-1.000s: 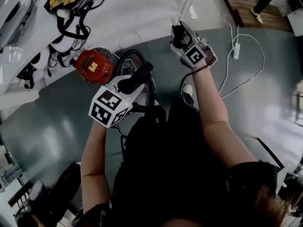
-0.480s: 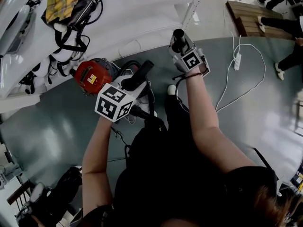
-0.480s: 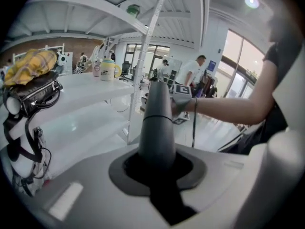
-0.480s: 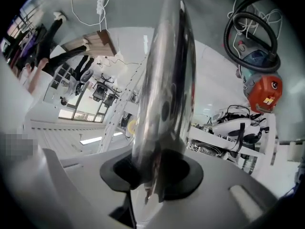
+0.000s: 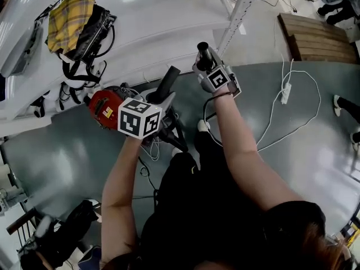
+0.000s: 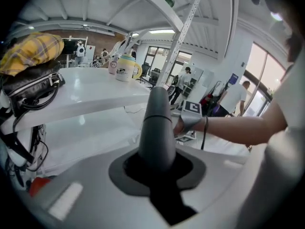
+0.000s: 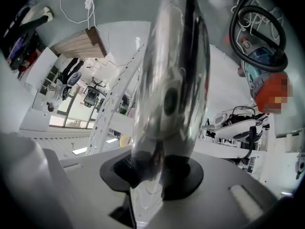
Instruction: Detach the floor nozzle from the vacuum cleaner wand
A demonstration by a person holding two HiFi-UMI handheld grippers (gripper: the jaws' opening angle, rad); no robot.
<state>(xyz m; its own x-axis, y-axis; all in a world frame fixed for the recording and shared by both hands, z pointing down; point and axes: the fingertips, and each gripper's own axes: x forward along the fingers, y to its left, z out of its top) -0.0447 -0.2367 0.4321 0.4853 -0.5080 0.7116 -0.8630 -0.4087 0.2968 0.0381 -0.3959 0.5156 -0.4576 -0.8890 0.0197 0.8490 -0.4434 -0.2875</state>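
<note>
- Nozzle neck (image 6: 157, 123), a grey tube, sits clamped in the left gripper (image 5: 162, 96), just right of the red cleaner (image 5: 107, 107).
- The right gripper (image 5: 205, 61) is clamped on the chrome wand (image 7: 171, 75).
- Both have swung farther away and remain apart, so the pieces look already detached.

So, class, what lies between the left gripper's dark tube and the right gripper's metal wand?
Only floor: the head view shows the dark tube and the metal wand apart.

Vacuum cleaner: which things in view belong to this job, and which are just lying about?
Job: grey tube in the left tongs, chrome wand in the right tongs, red vacuum body.
Lying about: yellow plaid cloth, power strip, wooden pallet.
</note>
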